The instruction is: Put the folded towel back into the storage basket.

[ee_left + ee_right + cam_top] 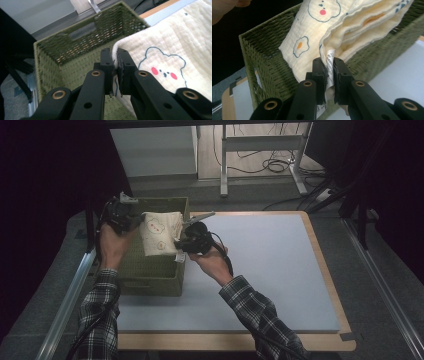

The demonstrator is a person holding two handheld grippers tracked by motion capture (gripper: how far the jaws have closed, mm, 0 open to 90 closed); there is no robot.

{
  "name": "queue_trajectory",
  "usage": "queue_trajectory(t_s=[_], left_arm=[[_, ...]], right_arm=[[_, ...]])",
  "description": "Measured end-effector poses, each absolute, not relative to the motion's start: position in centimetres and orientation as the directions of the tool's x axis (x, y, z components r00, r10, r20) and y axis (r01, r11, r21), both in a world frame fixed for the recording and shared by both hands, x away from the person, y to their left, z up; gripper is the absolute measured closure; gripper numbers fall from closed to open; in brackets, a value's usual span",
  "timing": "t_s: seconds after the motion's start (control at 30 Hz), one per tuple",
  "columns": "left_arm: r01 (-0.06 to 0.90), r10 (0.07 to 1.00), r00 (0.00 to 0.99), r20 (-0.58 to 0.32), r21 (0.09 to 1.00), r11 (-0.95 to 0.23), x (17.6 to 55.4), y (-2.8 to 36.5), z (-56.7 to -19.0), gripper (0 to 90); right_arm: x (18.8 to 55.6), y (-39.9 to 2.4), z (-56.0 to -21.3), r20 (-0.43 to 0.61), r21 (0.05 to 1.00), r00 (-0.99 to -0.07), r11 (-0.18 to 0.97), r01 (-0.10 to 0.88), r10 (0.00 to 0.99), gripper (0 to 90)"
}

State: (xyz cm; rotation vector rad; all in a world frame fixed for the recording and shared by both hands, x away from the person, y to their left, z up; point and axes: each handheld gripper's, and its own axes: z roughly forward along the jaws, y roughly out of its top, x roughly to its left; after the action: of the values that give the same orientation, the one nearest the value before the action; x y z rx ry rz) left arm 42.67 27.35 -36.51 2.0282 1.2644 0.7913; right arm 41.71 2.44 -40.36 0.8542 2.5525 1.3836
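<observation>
Both claws are clamped on the same folded cloth: our left gripper (115, 72) pinches one edge of the cream muslin blanket (160, 234) with its jaws nearly together, and our right gripper (330, 80) is closed just as tightly on the opposite edge, with the white care label (329, 65) caught between its jaws along with the fabric. We hold the blanket stretched between the two hands, above the open top of the green woven basket (150, 280), which stands at the left side of the grey table mat (270, 270); the basket's inside looks bare in the left gripper view. We judge the cloth to be light, soft and limp, so it will sag and unfold wherever we do not support it, and the stacked layers visible in the right gripper view could slide apart. Holding it by two opposite edges of the fold seems the right way, with each pinch reaching through all layers. A grip on the label alone would be weak, so we want fabric in that pinch too. Nothing about it looks fragile or slippery.
</observation>
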Motion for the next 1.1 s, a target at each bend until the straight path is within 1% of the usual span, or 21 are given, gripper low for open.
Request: queue_trajectory(t_s=[0.3, 0.5, 0.9, 0.97, 1.1], left_arm=[[0.584, 0.925, 0.34, 0.17, 0.732, -0.35, 42.7, 29.2, -38.3, 84.2], [0.605, 0.933, 0.323, 0.158, 0.724, -0.332, 42.6, 30.6, -39.3, 84.1], [0.644, 0.939, 0.307, 0.157, 0.692, -0.327, 42.6, 32.7, -41.6, 83.8], [0.65, 0.938, 0.312, 0.153, 0.685, -0.328, 42.9, 32.6, -42.1, 83.7], [0.651, 0.934, 0.325, 0.148, 0.681, -0.335, 43.5, 32.2, -42.5, 83.7]], right_arm=[[42.0, 5.8, -41.5, 0.161, 0.767, -0.846, 0.474, 0.431, 0.509, 81.2], [42.1, 7.8, -42.3, 0.165, 0.744, -0.852, 0.505, 0.438, 0.496, 81.2], [41.9, 11.7, -43.7, 0.166, 0.71, -0.871, 0.557, 0.431, 0.463, 81.0], [41.9, 12.0, -43.8, 0.149, 0.694, -0.87, 0.577, 0.43, 0.469, 80.9], [42.4, 11.7, -43.6, 0.15, 0.69, -0.862, 0.574, 0.441, 0.484, 80.7]])
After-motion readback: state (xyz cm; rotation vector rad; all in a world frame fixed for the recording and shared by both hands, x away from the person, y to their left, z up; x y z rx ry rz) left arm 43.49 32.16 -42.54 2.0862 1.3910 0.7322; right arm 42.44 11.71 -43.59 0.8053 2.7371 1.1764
